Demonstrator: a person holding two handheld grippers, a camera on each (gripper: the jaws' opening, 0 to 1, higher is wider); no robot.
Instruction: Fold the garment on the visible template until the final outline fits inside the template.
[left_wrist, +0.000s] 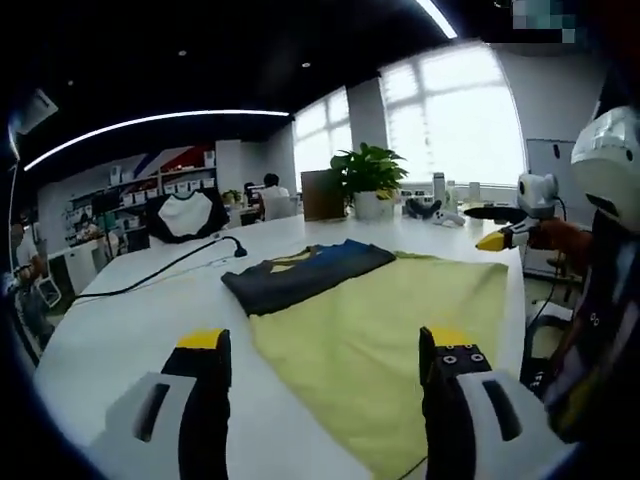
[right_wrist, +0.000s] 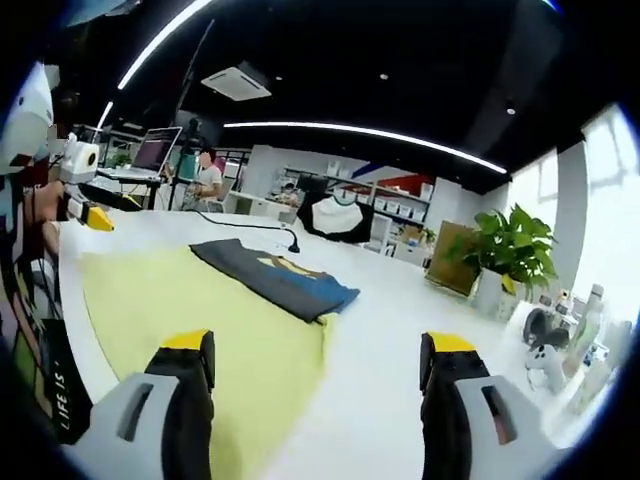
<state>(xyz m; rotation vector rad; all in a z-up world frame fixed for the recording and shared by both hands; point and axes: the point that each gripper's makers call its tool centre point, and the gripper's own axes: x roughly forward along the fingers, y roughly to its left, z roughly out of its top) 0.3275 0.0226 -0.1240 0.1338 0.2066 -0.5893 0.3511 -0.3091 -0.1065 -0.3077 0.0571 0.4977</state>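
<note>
A folded dark grey garment (left_wrist: 305, 272) with blue and yellow patches lies along the far edge of the yellow-green template cloth (left_wrist: 390, 330) on the white table (left_wrist: 130, 340). My left gripper (left_wrist: 325, 345) hovers open above the near part of the template, nothing between its jaws. The right gripper's yellow tip (left_wrist: 497, 240) shows at the table's right edge. In the right gripper view, the garment (right_wrist: 275, 275) sits beyond the template (right_wrist: 200, 320). My right gripper (right_wrist: 315, 345) is open and empty over the template's edge. The left gripper (right_wrist: 95, 217) shows far left.
A potted plant (left_wrist: 370, 175) and a brown box stand at the table's far side. A black cable (left_wrist: 170, 265) runs across the table behind the garment. Bottles and controllers (right_wrist: 545, 355) sit near the plant (right_wrist: 510, 250). The person's body (left_wrist: 600, 300) stands beside the table.
</note>
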